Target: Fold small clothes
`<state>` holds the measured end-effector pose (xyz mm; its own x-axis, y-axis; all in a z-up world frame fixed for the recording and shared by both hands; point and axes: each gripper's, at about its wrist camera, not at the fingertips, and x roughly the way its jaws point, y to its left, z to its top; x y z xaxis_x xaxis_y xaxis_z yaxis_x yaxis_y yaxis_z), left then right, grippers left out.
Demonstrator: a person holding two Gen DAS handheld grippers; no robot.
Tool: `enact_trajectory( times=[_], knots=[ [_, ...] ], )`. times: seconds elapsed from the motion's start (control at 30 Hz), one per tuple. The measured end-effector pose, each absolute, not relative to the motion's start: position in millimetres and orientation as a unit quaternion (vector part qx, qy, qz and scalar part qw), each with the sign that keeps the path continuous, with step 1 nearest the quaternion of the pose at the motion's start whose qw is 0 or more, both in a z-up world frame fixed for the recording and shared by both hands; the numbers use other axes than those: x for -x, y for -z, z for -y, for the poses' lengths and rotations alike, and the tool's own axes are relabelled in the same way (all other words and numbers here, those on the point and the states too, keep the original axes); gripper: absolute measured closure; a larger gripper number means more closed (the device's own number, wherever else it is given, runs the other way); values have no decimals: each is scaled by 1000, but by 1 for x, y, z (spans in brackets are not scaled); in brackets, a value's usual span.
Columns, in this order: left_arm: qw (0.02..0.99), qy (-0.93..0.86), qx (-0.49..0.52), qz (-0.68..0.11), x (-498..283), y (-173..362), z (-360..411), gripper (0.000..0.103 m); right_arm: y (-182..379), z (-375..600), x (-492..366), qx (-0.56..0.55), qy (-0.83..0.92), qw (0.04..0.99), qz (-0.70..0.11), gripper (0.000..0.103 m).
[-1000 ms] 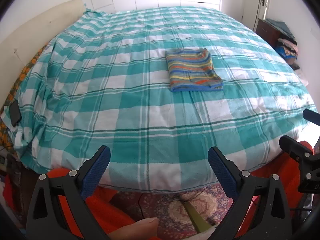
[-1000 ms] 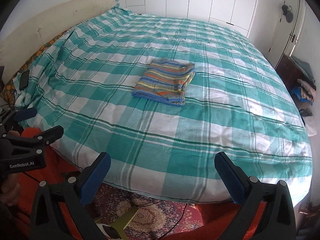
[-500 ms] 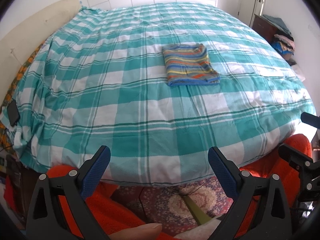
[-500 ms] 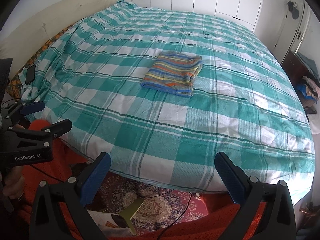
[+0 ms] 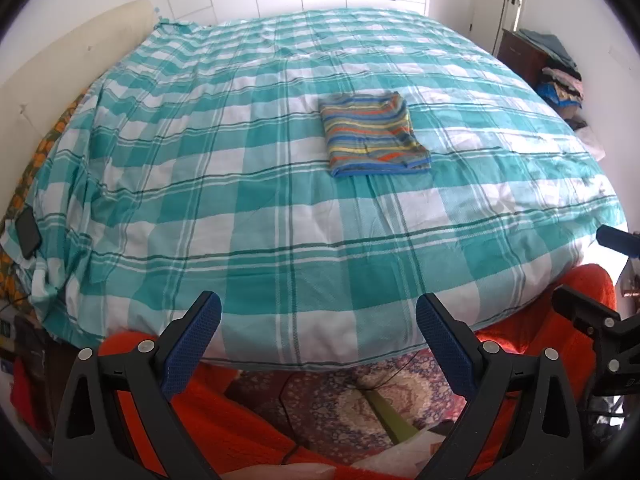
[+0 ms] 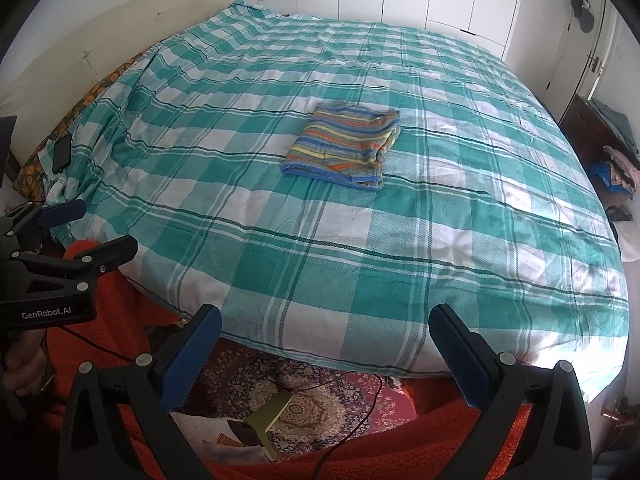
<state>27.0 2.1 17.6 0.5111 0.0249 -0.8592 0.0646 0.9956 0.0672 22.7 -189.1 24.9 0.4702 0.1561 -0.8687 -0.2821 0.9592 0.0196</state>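
Observation:
A small striped garment (image 5: 374, 134) lies folded into a neat rectangle in the middle of the bed; it also shows in the right wrist view (image 6: 342, 146). My left gripper (image 5: 318, 344) is open and empty, held off the near edge of the bed, far from the garment. My right gripper (image 6: 324, 354) is open and empty, also back past the bed's near edge. Each gripper shows at the side of the other's view: the right one (image 5: 600, 280) and the left one (image 6: 76, 228).
The bed carries a teal and white checked cover (image 5: 280, 200). A headboard (image 5: 60, 64) runs along the left. A dark phone (image 6: 62, 152) lies at the bed's left edge. A dresser with piled clothes (image 6: 612, 156) stands at right. A patterned rug (image 6: 304, 404) lies below.
Both grippers have drawn back from the bed and tilted a little; the folded garment sits farther off in both views. The garment itself has not moved.

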Motion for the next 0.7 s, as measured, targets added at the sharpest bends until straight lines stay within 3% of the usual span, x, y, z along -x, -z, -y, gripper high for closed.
enact_trajectory(
  times=[0.7],
  knots=[
    [866,6,-43,-498,-27,-15,-1,4,-30,195,-27,62,-123,860,-492,1]
  ],
)
